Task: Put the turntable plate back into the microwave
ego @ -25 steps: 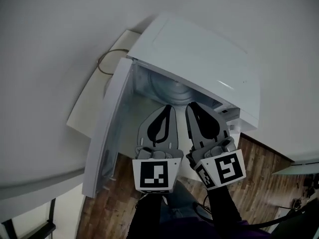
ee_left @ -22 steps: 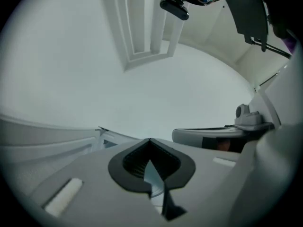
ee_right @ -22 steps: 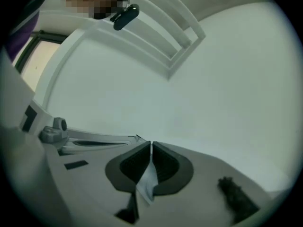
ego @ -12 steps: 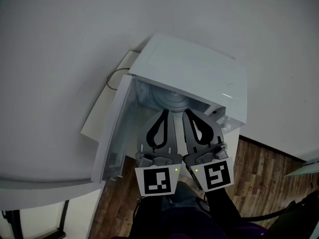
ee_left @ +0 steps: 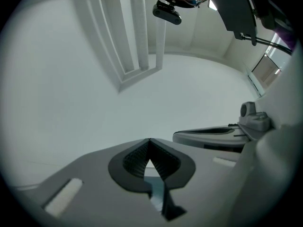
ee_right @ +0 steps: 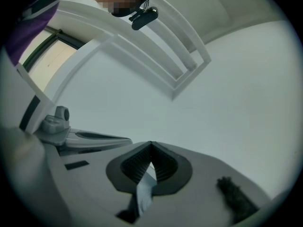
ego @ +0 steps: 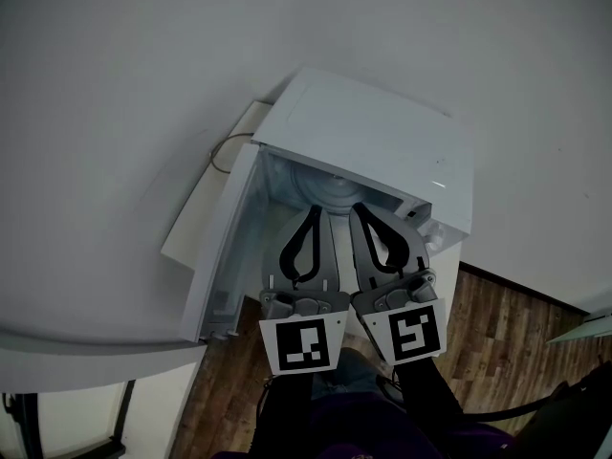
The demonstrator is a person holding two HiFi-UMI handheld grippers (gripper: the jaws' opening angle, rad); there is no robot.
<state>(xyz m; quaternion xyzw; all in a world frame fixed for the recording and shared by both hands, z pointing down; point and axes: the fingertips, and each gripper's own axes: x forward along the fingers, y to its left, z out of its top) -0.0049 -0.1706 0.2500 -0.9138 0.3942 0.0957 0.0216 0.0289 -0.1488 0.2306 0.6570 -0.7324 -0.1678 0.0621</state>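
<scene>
In the head view, a white microwave is seen at the centre of the frame with its door swung open toward the lower left; the turntable plate is seen as pale rings inside the cavity, just beyond the jaw tips; the left gripper and the right gripper are held side by side in front of the opening, each with its jaws drawn together into a closed loop; a thin cable is looped at the upper left of the microwave; a wooden floor is seen at the lower right.

In the left gripper view, the ribbed pads are pressed together at their tips, and nothing is clamped between them; the right gripper is seen lying level at the right of the frame; a white surface fills most of the view, with a recessed frame at the upper centre.

In the right gripper view, the pads are likewise closed on each other, with nothing gripped; the left gripper is seen at the left edge; the plate is not shown in either gripper view.
</scene>
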